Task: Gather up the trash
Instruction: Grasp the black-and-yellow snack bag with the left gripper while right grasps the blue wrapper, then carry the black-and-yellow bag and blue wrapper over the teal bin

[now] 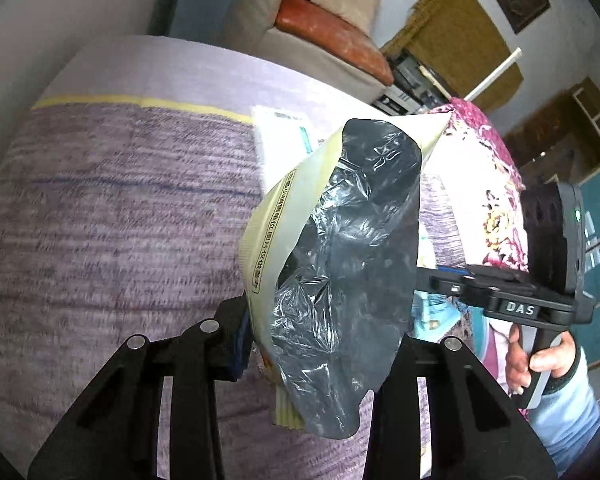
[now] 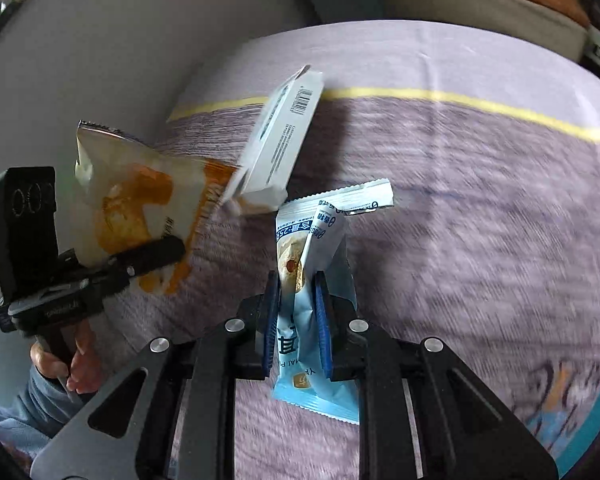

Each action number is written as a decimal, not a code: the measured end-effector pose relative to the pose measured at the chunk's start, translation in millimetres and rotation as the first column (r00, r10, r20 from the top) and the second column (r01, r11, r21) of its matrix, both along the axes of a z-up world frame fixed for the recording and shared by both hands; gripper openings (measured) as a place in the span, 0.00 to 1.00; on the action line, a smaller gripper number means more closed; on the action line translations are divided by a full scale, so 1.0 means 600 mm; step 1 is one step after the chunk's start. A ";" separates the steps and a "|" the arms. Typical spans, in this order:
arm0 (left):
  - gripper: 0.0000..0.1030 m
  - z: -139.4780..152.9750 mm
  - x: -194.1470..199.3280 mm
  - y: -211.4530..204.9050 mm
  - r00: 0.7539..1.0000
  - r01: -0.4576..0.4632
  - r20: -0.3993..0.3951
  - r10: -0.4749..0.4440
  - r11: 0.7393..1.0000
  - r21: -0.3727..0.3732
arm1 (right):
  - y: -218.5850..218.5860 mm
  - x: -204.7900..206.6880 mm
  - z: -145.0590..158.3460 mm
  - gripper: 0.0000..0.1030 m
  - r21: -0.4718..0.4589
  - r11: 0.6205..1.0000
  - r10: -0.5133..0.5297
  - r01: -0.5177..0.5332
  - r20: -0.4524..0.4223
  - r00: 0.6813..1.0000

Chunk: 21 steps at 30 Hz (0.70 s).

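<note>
Fingers of our right gripper (image 2: 296, 320) sit closest in the right wrist view, their blue pads pinched tight on a light-blue snack wrapper (image 2: 312, 280) that stands up between them above the purple bedspread (image 2: 460, 240). Just past the wrapper's top edge a white carton (image 2: 282, 140) with a barcode hangs tilted in the air, touching the cream-and-orange snack bag (image 2: 140, 208) our left gripper (image 2: 148, 258) holds over to the left.

From the left wrist view, the left gripper (image 1: 320, 340) has that bag (image 1: 268, 240) between its fingers — pale yellow edge with printed text, crinkled dark transparent side toward us. The right-hand finger is hidden behind it, so we see the bag gripped but not the gap. Beyond lie the bedspread's yellow stripe (image 1: 140, 101), a floral quilt (image 1: 488, 184) and a sofa (image 1: 332, 36).
</note>
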<state>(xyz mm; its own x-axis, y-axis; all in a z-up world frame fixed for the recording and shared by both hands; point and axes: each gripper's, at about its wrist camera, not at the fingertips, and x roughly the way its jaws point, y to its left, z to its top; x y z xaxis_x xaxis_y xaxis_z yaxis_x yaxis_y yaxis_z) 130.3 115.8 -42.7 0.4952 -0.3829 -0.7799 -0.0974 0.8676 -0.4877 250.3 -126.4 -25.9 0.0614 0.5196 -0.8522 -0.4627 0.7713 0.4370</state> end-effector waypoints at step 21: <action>0.34 0.059 -0.069 -0.192 0.986 0.159 0.037 -0.163 0.982 0.098 | -0.200 -0.161 0.047 0.16 0.129 0.955 -0.277 0.266 0.080 0.957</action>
